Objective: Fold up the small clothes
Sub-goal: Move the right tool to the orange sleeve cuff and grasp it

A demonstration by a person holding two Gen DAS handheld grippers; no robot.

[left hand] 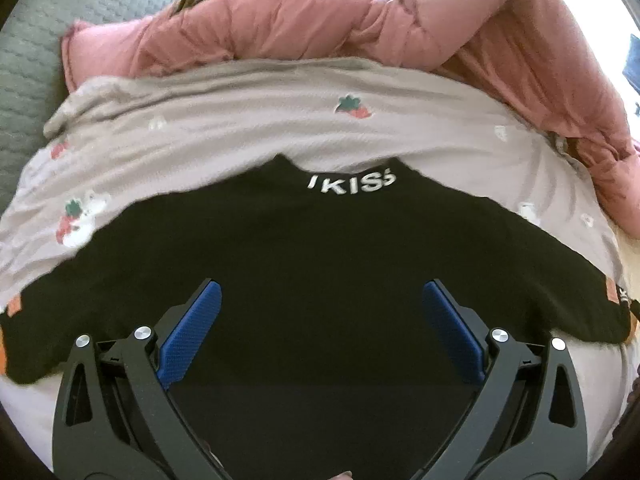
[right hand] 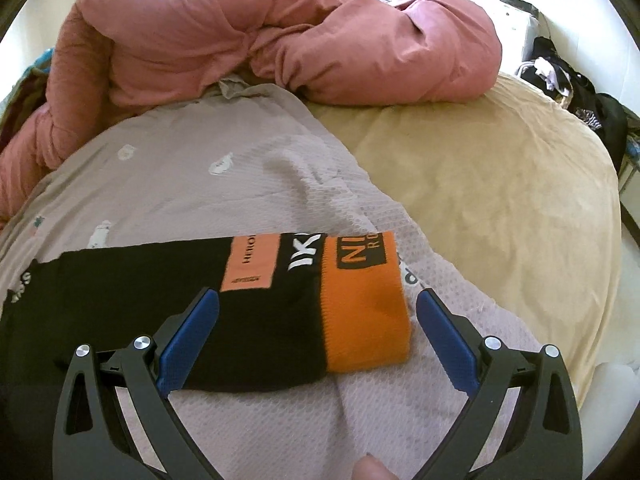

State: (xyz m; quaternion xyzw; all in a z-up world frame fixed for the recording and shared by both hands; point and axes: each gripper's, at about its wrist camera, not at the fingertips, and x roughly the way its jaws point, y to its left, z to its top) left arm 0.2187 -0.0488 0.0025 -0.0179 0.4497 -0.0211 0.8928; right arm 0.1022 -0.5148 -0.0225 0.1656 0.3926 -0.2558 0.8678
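A small black sweater (left hand: 320, 248) with white "IKISS" lettering at its collar lies flat on a grey printed blanket (left hand: 240, 128). My left gripper (left hand: 320, 300) is open above the sweater's body, its blue pads (left hand: 192, 328) spread wide and empty. In the right wrist view the sweater's sleeve (right hand: 260, 312) stretches to the right and ends in an orange cuff (right hand: 364, 312). My right gripper (right hand: 318, 312) is open above that sleeve end, its pads (right hand: 444, 340) standing either side of the cuff area, holding nothing.
A bunched pink duvet (right hand: 240, 40) lies along the far side of the bed. A yellow sheet (right hand: 500, 200) covers the bed to the right. Dark clothes (right hand: 580, 96) are piled beyond the bed's right edge. A grey quilted surface (left hand: 32, 60) shows at far left.
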